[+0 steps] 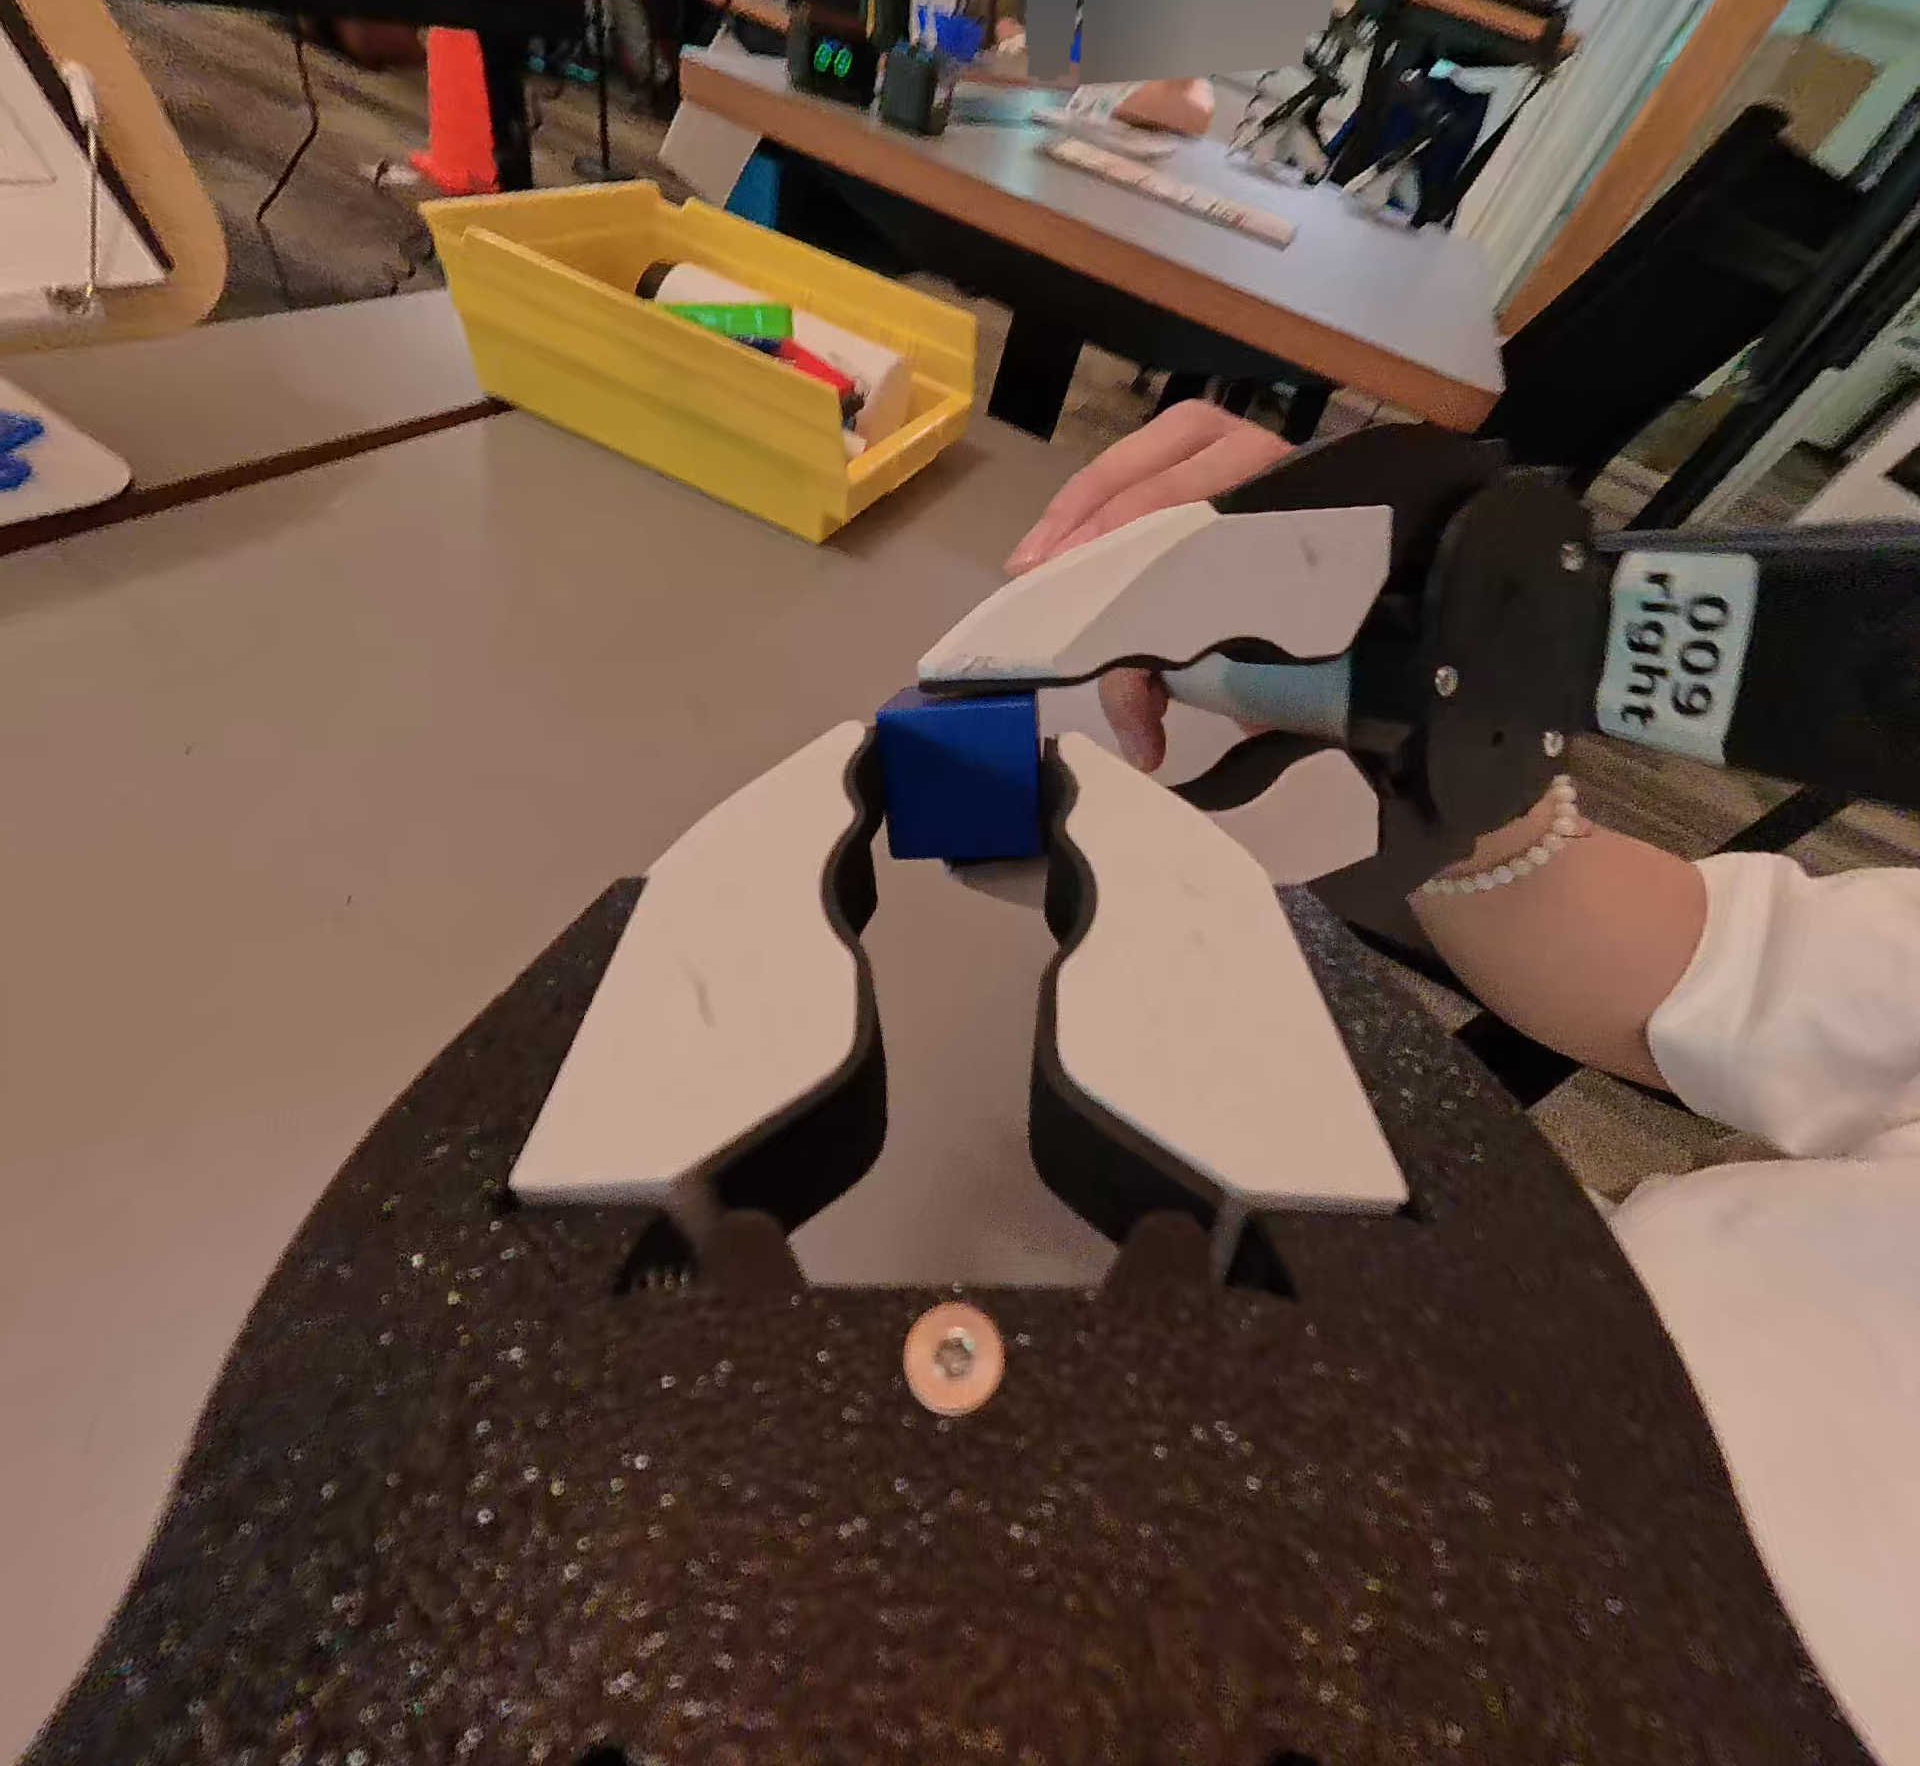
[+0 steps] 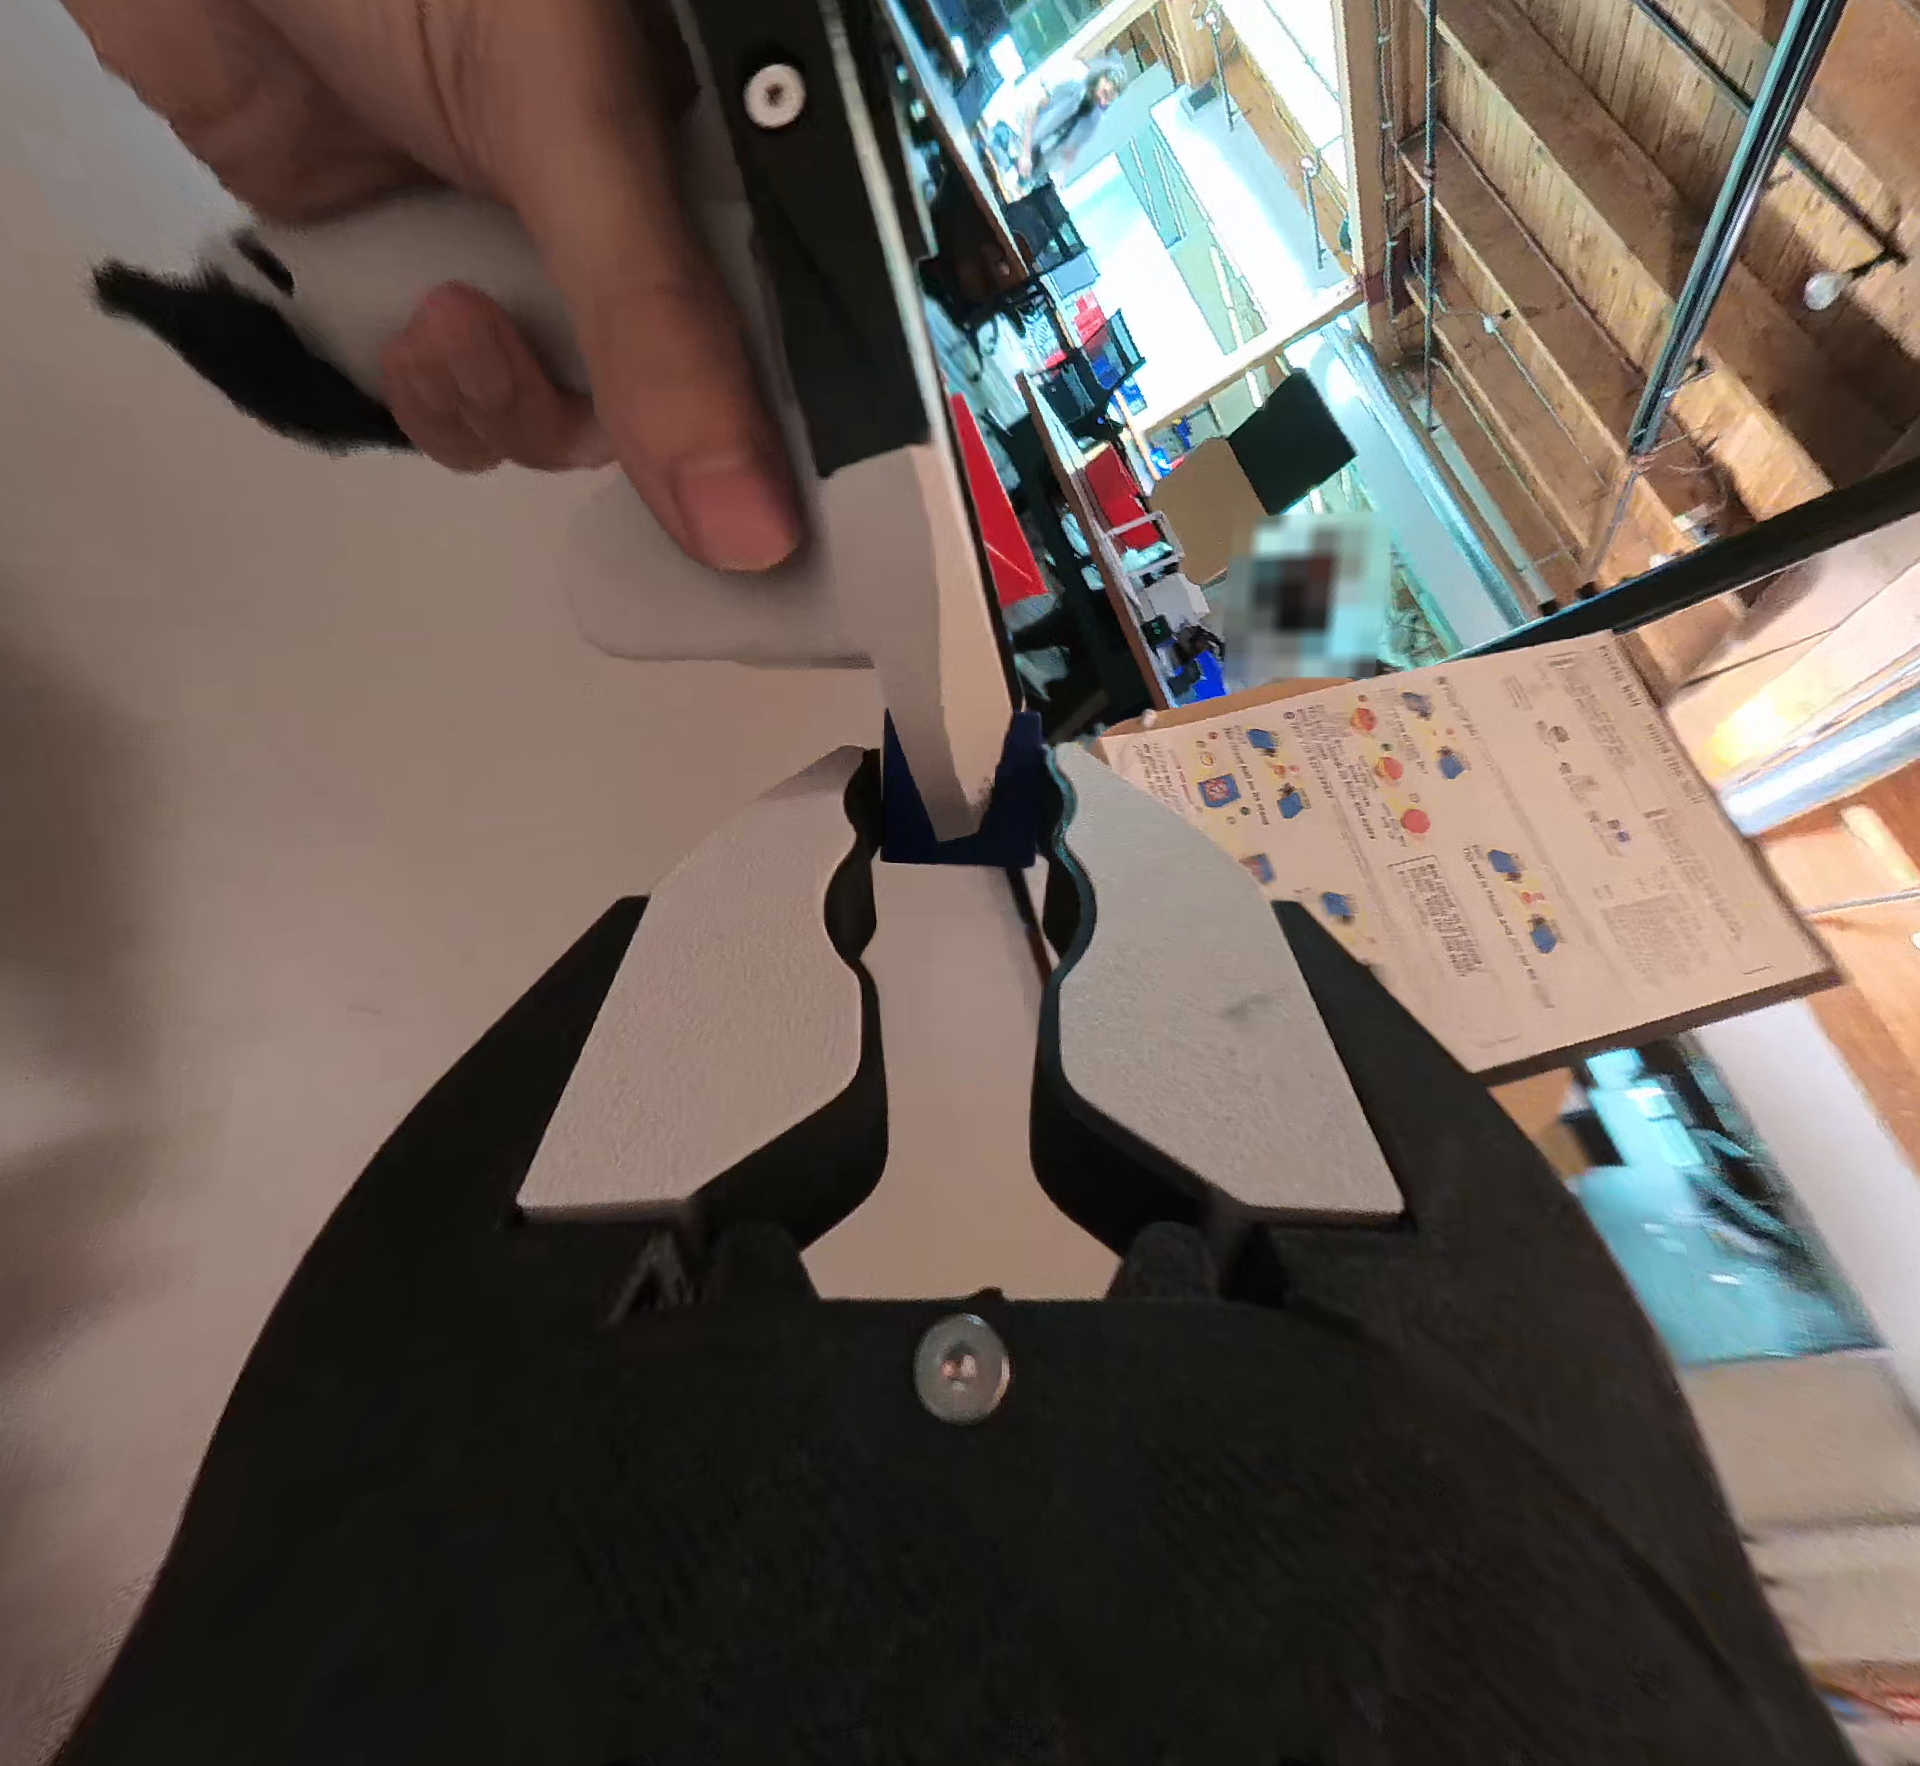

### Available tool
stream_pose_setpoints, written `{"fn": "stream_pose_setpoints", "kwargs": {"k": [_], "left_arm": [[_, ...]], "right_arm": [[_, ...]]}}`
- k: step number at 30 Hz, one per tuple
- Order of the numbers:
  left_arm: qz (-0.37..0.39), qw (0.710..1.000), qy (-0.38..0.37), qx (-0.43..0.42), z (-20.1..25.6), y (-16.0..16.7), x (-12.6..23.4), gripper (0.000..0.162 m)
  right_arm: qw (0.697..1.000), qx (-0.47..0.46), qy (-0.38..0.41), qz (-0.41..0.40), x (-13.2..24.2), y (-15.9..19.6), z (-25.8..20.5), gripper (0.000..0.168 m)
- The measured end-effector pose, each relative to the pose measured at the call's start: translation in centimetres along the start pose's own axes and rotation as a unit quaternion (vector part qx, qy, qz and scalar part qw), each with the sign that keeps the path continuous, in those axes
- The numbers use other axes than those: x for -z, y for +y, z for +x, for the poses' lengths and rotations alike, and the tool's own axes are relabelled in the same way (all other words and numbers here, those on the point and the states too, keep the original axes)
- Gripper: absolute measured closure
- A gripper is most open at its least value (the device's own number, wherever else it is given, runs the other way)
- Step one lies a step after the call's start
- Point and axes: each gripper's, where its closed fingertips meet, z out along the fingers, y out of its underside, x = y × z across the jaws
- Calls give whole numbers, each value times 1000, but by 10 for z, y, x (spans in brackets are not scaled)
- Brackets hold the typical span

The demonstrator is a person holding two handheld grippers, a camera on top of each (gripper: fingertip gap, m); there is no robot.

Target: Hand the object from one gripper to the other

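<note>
A blue cube [image 1: 961, 786] is held above the grey table [image 1: 416, 729], with both grippers on it. My left gripper [image 1: 961, 755] is closed on its left and right sides. In the left wrist view my right gripper [image 1: 951, 771] comes in from the right, turned on its side, with one finger on top of the cube and one beneath. In the right wrist view my right gripper [image 2: 961, 781] is closed on the cube [image 2: 1013, 807]. One of the left gripper's fingers [image 2: 935, 656] hides most of the cube there.
A yellow bin [image 1: 623, 366] holding several coloured items stands at the far side of the table. Behind it are an orange cone [image 1: 457, 106] and a cluttered desk [image 1: 1143, 189]. A board with a printed sheet [image 2: 1507, 864] shows in the right wrist view. A person's hands hold both grippers.
</note>
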Motion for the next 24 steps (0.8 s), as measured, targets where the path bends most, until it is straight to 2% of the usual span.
{"fn": "stream_pose_setpoints", "kwargs": {"k": [1,2,4,6,8,10,11,12,13,16,17,19,21,24], "left_arm": [[16,1000,7,-4,0,-4,2,134],[38,999,7,-11,-1,-10,4,134],[94,995,11,-40,-2,-24,12,134],[154,983,41,-88,8,-38,21,134],[196,966,78,-147,23,-44,29,134],[210,950,93,-210,35,-42,30,134],[207,944,94,-240,40,-40,29,134],[200,939,89,-265,42,-37,27,134],[192,934,82,-288,44,-34,25,134],[176,926,60,-329,44,-29,19,134],[169,925,54,-336,42,-28,17,134],[163,925,50,-339,41,-26,15,134],[157,927,44,-339,39,-25,14,134],[144,932,24,-332,34,-25,12,134]], "right_arm": [[999,-31,-4,12,2,-2,3,140],[997,-73,-5,27,4,-3,8,137],[979,-194,-42,55,9,-2,13,117],[927,-350,-111,79,13,-3,13,94],[828,-511,-192,127,19,-16,13,86],[713,-619,-261,203,29,-35,21,92],[667,-652,-282,226,32,-39,25,97],[637,-675,-292,232,32,-39,27,100],[621,-687,-301,229,30,-39,25,101],[613,-684,-330,216,31,-42,15,103],[614,-683,-334,214,31,-43,13,108],[625,-679,-322,210,28,-41,13,130],[627,-679,-320,208,27,-38,13,130],[610,-696,-319,207,24,-35,15,131]]}}
